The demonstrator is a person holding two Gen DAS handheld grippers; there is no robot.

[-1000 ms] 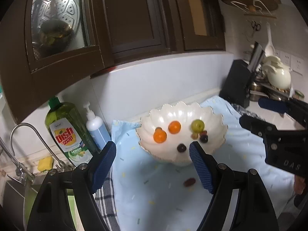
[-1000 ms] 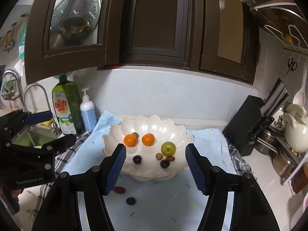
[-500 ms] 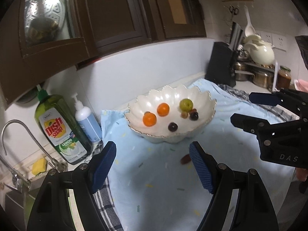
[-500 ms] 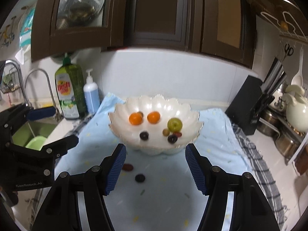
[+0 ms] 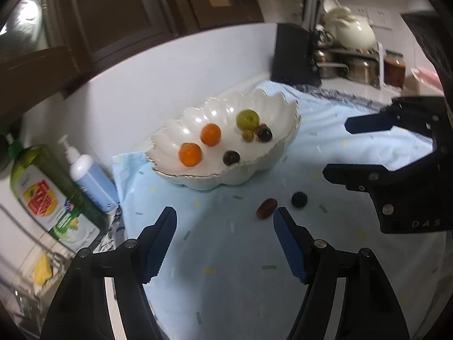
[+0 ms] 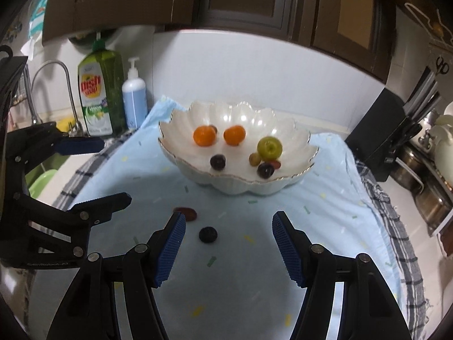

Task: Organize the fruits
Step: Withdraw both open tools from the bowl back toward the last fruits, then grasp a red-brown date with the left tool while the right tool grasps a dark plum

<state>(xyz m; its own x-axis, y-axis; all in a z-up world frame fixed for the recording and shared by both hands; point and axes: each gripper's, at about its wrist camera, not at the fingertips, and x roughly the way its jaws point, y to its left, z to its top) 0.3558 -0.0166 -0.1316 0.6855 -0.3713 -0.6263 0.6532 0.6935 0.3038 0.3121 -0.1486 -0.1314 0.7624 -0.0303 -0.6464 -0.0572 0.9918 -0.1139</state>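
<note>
A white scalloped bowl (image 5: 280, 153) (image 6: 300, 175) stands on a light blue cloth (image 5: 226, 283) (image 6: 243, 283). It holds two oranges (image 5: 190, 154) (image 6: 204, 136), a green apple (image 5: 247, 119) (image 6: 269, 148) and several small dark fruits. A reddish date (image 5: 266, 208) (image 6: 186, 213) and a dark round berry (image 5: 299, 199) (image 6: 208, 234) lie on the cloth in front of the bowl. My left gripper (image 5: 225, 243) is open and empty, just left of the date. My right gripper (image 6: 228, 248) is open and empty, with the berry between its fingers, toward the left one.
A green dish soap bottle (image 5: 48, 195) (image 6: 100, 90) and a blue pump bottle (image 5: 90, 175) (image 6: 134, 96) stand at the left by the sink tap (image 6: 51, 85). A black knife block (image 5: 294, 53) (image 6: 388, 141), a white teapot (image 5: 354, 32) and steel pots (image 6: 433, 198) stand at the right.
Both grippers have pulled back from the bowl and tilted down toward the cloth. The date and berry now lie close in front of the fingers. Both stay open.
</note>
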